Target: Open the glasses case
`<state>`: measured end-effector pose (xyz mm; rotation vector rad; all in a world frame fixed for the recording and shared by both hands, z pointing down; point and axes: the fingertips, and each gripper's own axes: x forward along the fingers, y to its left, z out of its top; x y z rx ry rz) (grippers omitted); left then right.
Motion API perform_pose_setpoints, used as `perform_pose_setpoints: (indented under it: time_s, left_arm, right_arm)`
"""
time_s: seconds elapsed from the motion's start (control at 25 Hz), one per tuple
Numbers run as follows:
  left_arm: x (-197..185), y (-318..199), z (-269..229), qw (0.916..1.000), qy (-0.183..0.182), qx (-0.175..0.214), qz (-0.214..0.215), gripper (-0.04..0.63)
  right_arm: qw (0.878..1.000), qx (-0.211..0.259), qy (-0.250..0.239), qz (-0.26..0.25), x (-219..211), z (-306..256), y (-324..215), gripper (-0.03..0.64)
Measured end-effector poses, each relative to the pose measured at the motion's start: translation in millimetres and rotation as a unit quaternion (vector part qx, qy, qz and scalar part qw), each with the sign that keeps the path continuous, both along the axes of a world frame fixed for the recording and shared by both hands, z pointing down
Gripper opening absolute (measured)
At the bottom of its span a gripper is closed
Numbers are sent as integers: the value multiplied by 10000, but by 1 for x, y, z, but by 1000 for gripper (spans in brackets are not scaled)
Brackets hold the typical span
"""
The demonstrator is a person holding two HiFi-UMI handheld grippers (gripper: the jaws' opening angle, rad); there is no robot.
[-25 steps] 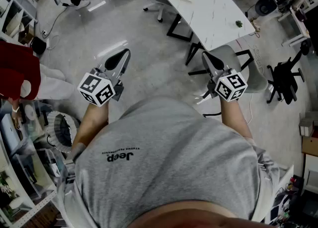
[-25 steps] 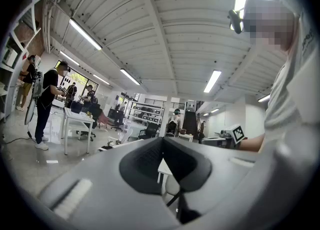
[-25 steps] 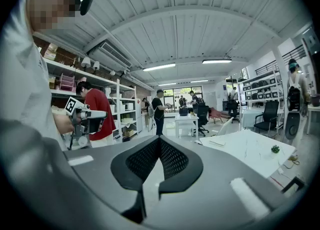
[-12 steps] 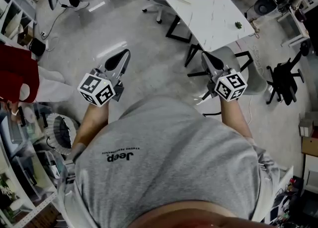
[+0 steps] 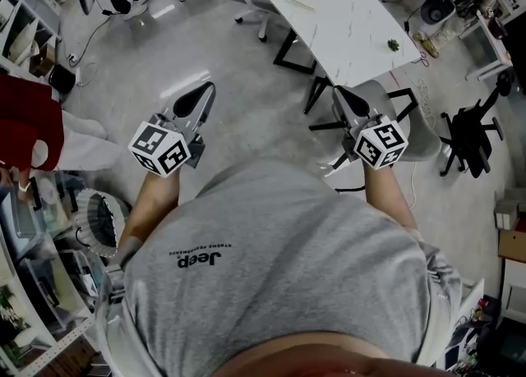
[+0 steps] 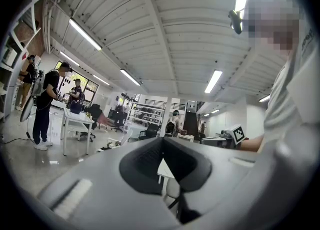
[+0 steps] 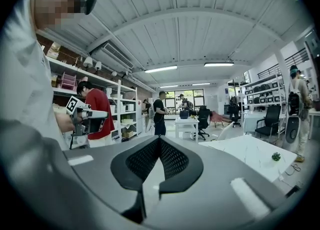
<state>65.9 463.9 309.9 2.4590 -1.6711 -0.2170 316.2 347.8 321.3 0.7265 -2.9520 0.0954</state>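
In the head view, a person in a grey shirt (image 5: pixel 279 260) is standing and holding both tools out level in front of the body, over bare floor (image 5: pixel 222 55). The left claw (image 5: pixel 206 89) and the right claw (image 5: pixel 338 91) are both looking closed and are carrying nothing. A white counter (image 5: pixel 345 22) is standing ahead and to the right, well apart from both claws. It is bearing only a small green thing (image 5: pixel 394 42) and a thin pale strip (image 5: pixel 300 2). I am finding no glasses case on it or anywhere else in this view.

In the left gripper view, the left claw's jaw tips are meeting and nothing is sitting between them. The hollow under the tips is showing only the distant room. The marker cube (image 6: pixel 238 134) of the other tool is showing off to the right.

In the right gripper view, the right claw's two dark pads (image 7: pixel 172 161) are pressing together at the tips and gripping nothing. The white counter is lying ahead and to the right, with the green thing on it (too small to name). The case is not showing here either.

By my reading, the task is not yet under way. No claw is touching or nearing the case, so nothing is counting as done. Everything is remaining: finding the case, reaching it, steadying it with one claw and lifting its lid with the other.
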Motion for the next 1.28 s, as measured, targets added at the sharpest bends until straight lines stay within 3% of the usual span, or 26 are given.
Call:
perform_pose_setpoints:
  time_s: [0.28,0.44,0.56,0.96,1.28]
  left_arm:
    - [16,-8,-2,10000,-39,-29,-56,37]
    - [33,-11,-6,9999,-58,-24,-151,37]
    - [48,-13,-6,9997,-103,-52,-225,37]
    - [76,-16,3,9988,-117,-219,-418,37]
    - [30,-39,17,9990,9,-239,-372,37]
  right_arm:
    - [9999,36,-116,-117,14,-4,-8,27]
    - [9994,73,-255,-215,29,-9,-14,280]
    - [9995,63,-241,-168,45,-6,-23,343]
    - [9992,-128,-350,-148,79,13,-46,354]
    - [9996,-173,-220,-80,35,25,-68,354]
